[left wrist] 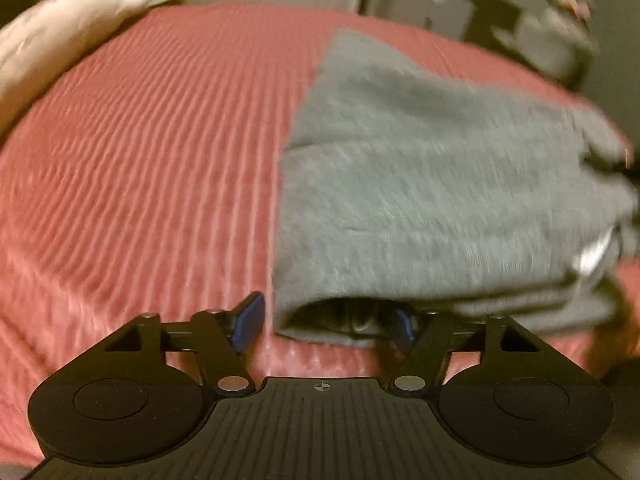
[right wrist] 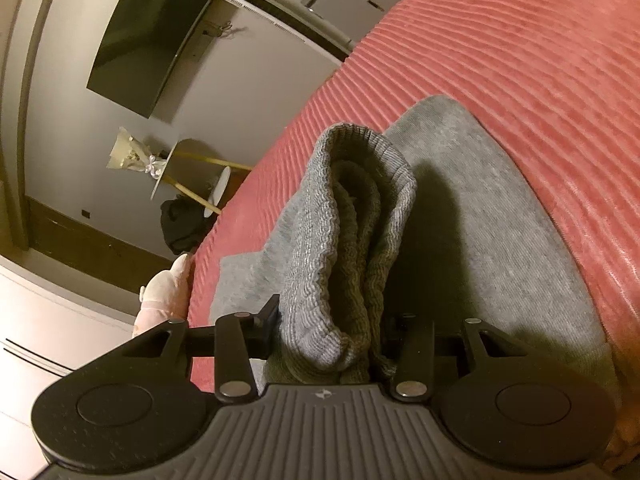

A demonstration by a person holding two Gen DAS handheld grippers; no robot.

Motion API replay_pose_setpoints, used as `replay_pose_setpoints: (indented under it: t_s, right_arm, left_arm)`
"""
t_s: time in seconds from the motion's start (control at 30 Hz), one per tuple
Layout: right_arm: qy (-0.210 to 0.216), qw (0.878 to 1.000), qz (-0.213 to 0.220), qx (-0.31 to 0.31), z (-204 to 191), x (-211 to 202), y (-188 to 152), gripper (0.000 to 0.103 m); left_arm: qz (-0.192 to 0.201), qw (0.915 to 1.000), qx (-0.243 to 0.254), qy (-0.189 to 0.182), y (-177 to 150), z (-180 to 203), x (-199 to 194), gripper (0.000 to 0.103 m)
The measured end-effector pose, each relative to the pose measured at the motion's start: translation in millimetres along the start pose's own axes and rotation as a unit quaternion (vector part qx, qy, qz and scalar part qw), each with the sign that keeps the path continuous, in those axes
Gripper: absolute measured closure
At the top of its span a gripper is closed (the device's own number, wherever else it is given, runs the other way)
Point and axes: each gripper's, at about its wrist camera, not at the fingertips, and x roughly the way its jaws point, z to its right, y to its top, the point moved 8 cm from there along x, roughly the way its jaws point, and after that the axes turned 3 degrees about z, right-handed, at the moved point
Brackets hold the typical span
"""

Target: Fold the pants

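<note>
Across the pink ribbed bedspread folded gray pants stretch away; left fingers spread, right fingers pinching their bunched ribbed cuff.

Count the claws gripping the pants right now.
1. The right claw pinches the ribbed waistband of the gray pants. The left claw stands open at their folded edge.

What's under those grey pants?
The pants lie on a pink ribbed bedcover. One blue finger pad of the left gripper pokes into their near opening; anything deeper is covered.
</note>
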Motion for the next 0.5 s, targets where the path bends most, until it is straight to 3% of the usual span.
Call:
replay_pose_setpoints:
  t_s: [0.07,0.1,0.17,0.27,0.33,0.4,0.47,0.5]
  right_arm:
    - [-0.003,1.000,0.003,-0.008,-1.8,-2.9,1.3,0.061]
    - [-0.003,1.000,0.003,-0.012,-3.0,-4.8,2.4,0.061]
    - [0.003,1.000,0.004,-0.014,-5.8,-9.2,4.9,0.062]
    - [0.020,0.999,0.020,-0.016,-13.9,-21.7,12.1,0.063]
    - [0.023,0.999,0.040,-0.029,-20.5,-33.7,18.4,0.063]
    - [0.027,0.997,0.057,-0.048,-23.8,-45.1,24.0,0.063]
    - [0.016,0.995,0.070,-0.073,-19.7,-53.3,28.7,0.063]
    - [0.002,0.994,0.071,-0.088,-13.3,-55.2,30.4,0.060]
  left_arm:
    - [0.029,0.9994,-0.012,0.013,5.6,-7.3,-7.4,0.045]
    - [0.046,0.9983,-0.020,0.029,8.8,-13.5,-12.1,0.054]
    - [0.059,0.9956,-0.053,0.048,12.3,-28.4,-15.9,0.055]
    - [0.059,0.9932,-0.099,0.014,13.2,-36.5,-19.3,0.056]
    - [0.085,0.9940,-0.068,0.015,14.3,-28.6,-28.1,0.056]
    - [0.103,0.9941,-0.014,0.030,13.4,-17.0,-35.0,0.050]
    - [0.087,0.9951,0.023,0.041,7.8,-8.7,-31.8,0.036]
    - [0.068,0.9963,0.032,0.040,3.4,-4.9,-28.8,0.035]
